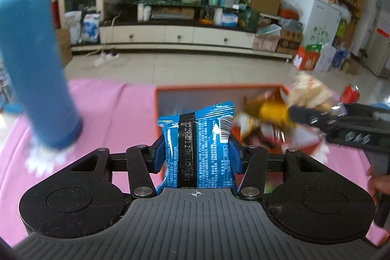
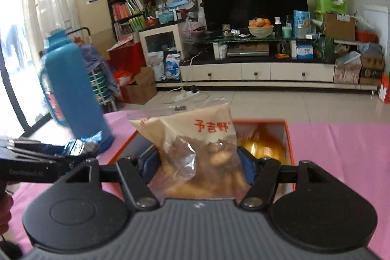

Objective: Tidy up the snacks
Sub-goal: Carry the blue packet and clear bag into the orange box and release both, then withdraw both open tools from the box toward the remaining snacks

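Packets: two, one in each gripper, both lifted above the orange box [image 1: 217,89] on the pink cloth [image 1: 109,109].
Left gripper [image 1: 197,157]: pinching the blue packet [image 1: 198,143] narrowly.
Right gripper [image 2: 197,162]: clamping the clear pastry bag [image 2: 195,150] (jaws wider).
Bottle: one blue bottle [image 2: 73,94], far left.
Only the right view: a gold wrapper [image 2: 263,145] lying inside the box.

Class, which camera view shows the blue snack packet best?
The left wrist view: the blue packet fills the centre, sharp, clamped in the left gripper. The right wrist view shows only a blurred sliver of it at the left.
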`<action>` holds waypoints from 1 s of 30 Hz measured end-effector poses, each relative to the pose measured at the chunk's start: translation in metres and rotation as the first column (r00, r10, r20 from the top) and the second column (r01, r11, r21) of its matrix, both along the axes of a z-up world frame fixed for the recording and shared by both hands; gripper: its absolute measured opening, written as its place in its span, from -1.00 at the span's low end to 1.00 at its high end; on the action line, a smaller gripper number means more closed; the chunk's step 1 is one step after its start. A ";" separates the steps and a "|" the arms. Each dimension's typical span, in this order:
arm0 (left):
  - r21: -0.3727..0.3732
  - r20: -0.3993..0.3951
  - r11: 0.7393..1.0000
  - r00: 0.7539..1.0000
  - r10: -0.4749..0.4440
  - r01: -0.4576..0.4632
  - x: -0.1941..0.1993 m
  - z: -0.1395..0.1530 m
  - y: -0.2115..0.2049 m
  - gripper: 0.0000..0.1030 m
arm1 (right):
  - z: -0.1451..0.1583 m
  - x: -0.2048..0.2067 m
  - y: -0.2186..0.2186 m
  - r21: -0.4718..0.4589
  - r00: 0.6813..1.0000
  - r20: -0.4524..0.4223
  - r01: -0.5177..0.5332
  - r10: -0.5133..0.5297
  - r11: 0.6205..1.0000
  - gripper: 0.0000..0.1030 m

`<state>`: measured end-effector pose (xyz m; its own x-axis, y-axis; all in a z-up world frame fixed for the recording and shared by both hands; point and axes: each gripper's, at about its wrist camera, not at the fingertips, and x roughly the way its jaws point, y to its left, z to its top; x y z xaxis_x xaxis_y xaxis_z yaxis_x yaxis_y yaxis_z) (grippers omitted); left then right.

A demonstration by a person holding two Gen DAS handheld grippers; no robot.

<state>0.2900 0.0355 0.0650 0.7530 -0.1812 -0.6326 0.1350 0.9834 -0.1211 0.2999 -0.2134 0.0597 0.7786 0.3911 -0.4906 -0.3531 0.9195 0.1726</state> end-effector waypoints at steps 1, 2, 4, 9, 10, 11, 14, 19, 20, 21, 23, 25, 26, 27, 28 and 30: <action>0.002 -0.003 1.000 1.000 0.001 -0.001 0.014 -0.002 -0.003 -0.53 | -0.003 0.018 0.005 -0.015 1.000 -0.009 -0.006 0.006 1.000 0.32; 0.007 -0.009 1.000 1.000 0.003 -0.002 0.031 -0.006 -0.007 -0.53 | -0.008 0.036 0.010 -0.035 1.000 -0.021 -0.014 0.013 0.999 0.32; 0.019 -0.034 1.000 0.999 0.008 -0.008 0.060 -0.020 -0.012 -0.53 | -0.021 0.061 0.018 -0.070 0.998 -0.048 -0.035 0.031 0.997 0.32; 0.047 -0.117 0.998 0.992 0.037 -0.032 0.106 -0.066 -0.013 -0.51 | -0.060 0.091 0.032 -0.120 0.990 -0.124 -0.082 0.067 0.989 0.43; 0.045 -0.129 0.998 0.991 0.040 -0.034 0.108 -0.074 -0.011 -0.51 | -0.067 0.093 0.032 -0.117 0.987 -0.143 -0.086 0.069 0.989 0.44; 0.053 -0.107 0.998 0.994 0.036 -0.030 0.107 -0.076 -0.011 -0.40 | -0.075 0.096 0.032 -0.116 0.984 -0.165 -0.092 0.072 0.989 0.51; 0.083 -0.082 0.996 0.996 0.017 -0.011 0.099 -0.070 -0.016 -0.18 | -0.077 0.089 0.033 -0.128 0.987 -0.144 -0.093 0.075 0.987 0.69; 0.055 0.071 0.998 0.997 0.014 -0.018 0.041 -0.023 -0.016 0.25 | -0.029 0.039 0.016 -0.108 0.997 0.029 -0.063 0.067 0.992 0.81; 0.049 0.089 0.999 0.996 0.008 -0.012 0.029 -0.015 -0.017 0.27 | -0.021 0.025 0.009 -0.094 0.996 0.050 -0.062 0.067 0.994 0.81; 0.050 0.102 0.999 0.995 0.005 -0.010 0.013 -0.009 -0.019 0.27 | -0.014 0.011 0.000 -0.076 0.996 0.065 -0.054 0.059 0.996 0.81; 0.053 0.105 0.999 0.995 0.004 -0.010 -0.016 -0.005 -0.023 0.34 | -0.009 -0.019 -0.017 -0.026 0.997 0.068 -0.027 0.029 0.999 0.81; 0.049 0.073 0.999 0.997 -0.001 -0.003 -0.047 -0.012 -0.028 0.36 | -0.016 -0.049 -0.037 0.019 1.000 0.025 0.003 -0.003 1.000 0.99; 0.042 0.047 0.999 0.999 0.000 -0.002 -0.063 -0.020 -0.032 0.40 | -0.023 -0.063 -0.046 0.028 1.000 0.007 0.029 -0.029 0.999 0.99; 0.033 0.006 0.999 1.000 -0.002 0.002 -0.080 -0.032 -0.036 0.41 | -0.033 -0.080 -0.056 0.030 0.998 -0.016 0.059 -0.059 0.998 0.99; 0.030 -0.041 0.999 0.999 -0.016 0.017 -0.096 -0.045 -0.042 0.41 | -0.042 -0.093 -0.064 0.034 0.996 -0.037 0.080 -0.078 0.996 0.99; 0.025 -0.121 0.999 0.992 -0.023 0.026 -0.124 -0.070 -0.054 0.39 | -0.064 -0.119 -0.085 0.062 0.986 -0.088 0.148 -0.143 0.987 0.99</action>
<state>0.1657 -0.0189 -0.0048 0.6661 -0.1810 -0.7236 0.1454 0.9830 -0.1121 0.1810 -0.2980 -0.0040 0.7875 0.3112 -0.5319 -0.1984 0.9452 0.2593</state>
